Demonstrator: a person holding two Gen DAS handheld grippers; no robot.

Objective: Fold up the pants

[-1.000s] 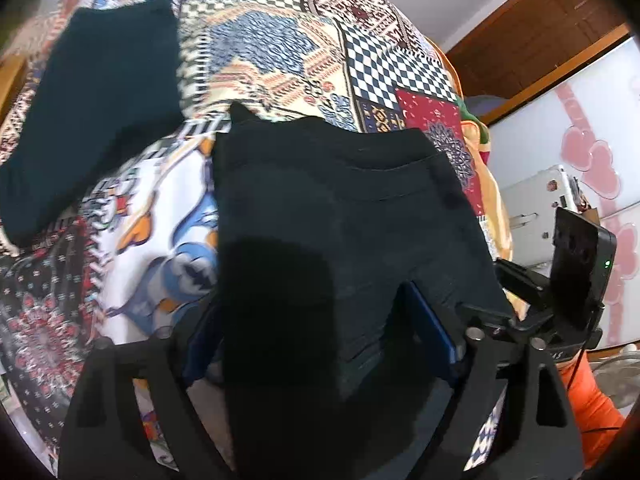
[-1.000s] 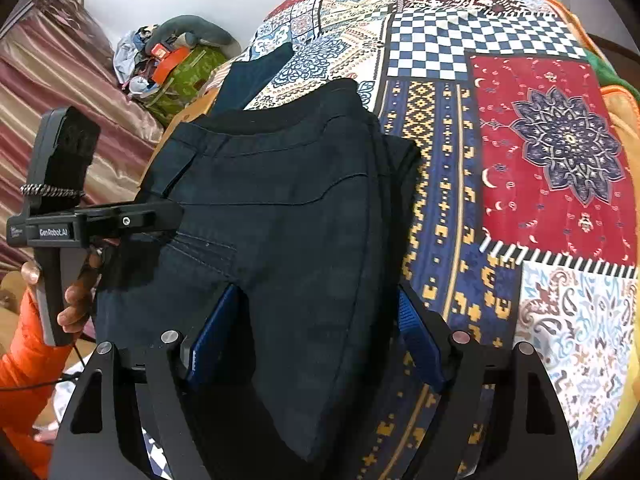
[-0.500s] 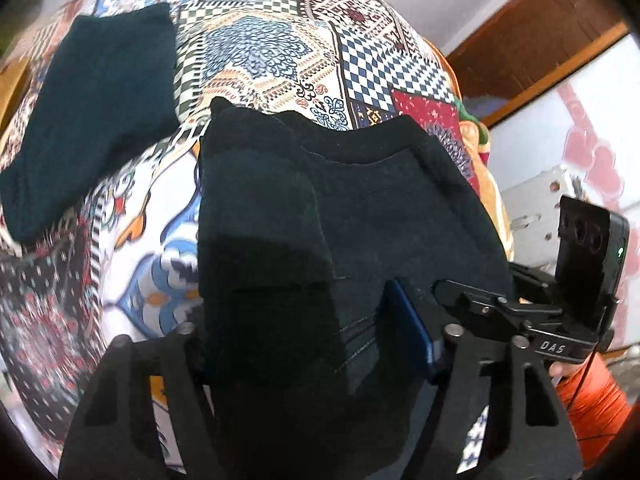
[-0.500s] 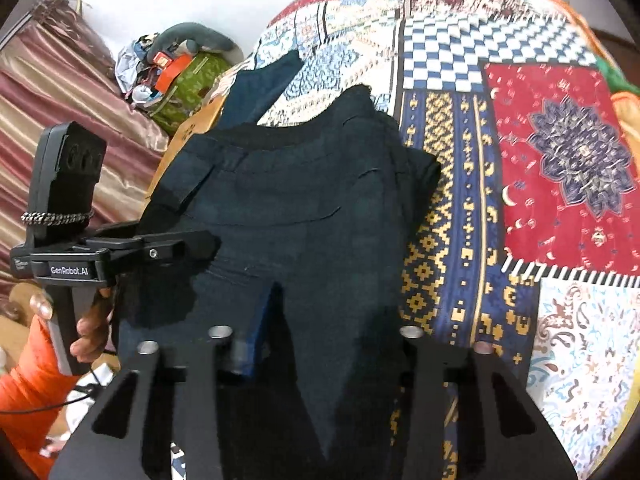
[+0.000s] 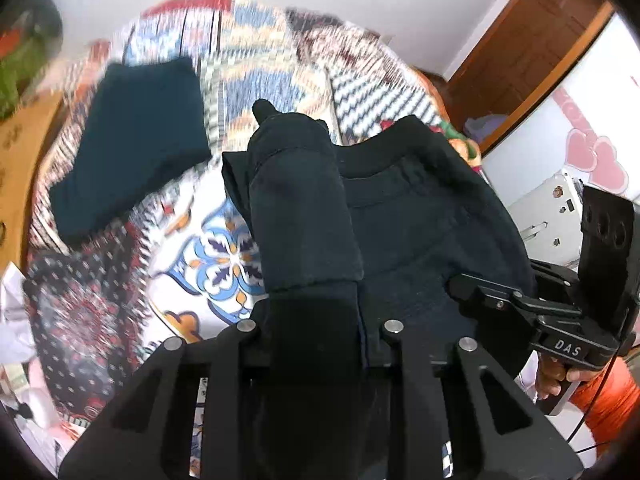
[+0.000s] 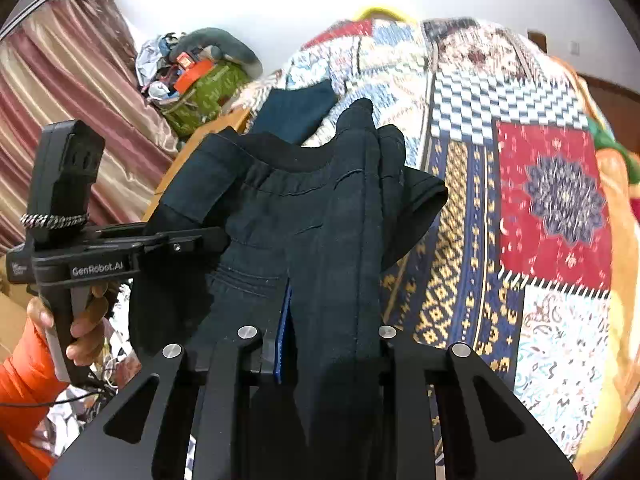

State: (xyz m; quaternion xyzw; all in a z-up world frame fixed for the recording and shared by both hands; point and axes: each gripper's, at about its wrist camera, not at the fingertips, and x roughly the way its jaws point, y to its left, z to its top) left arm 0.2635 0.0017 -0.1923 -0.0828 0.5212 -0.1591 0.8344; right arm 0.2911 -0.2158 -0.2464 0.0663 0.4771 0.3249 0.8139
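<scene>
Dark navy pants (image 5: 420,232) lie on a patchwork bedspread (image 5: 208,256), their near edge raised off it. My left gripper (image 5: 316,320) has its jaws closing, and a bunched fold of the pants stands up between the fingers, pinched. In the right wrist view the same pants (image 6: 280,208) hang up toward my right gripper (image 6: 320,320). Its jaws are closing too, with a blue pad (image 6: 284,320) pressed against the cloth. Each gripper shows in the other's view: the right one (image 5: 500,300) and the left one (image 6: 180,240), both on the pants' near edge.
A second dark folded garment (image 5: 132,152) lies on the bedspread beyond the pants, to the left. A heap of bags and clutter (image 6: 200,88) sits by a striped curtain (image 6: 60,92). A wooden door (image 5: 520,48) and a white appliance (image 5: 556,208) stand at the right. A hand (image 6: 84,320) grips the left handle.
Both grippers went from wide open around the pants' near edge to closed on the cloth. They then rose, pulling the edge up off the bedspread and bunching it.
</scene>
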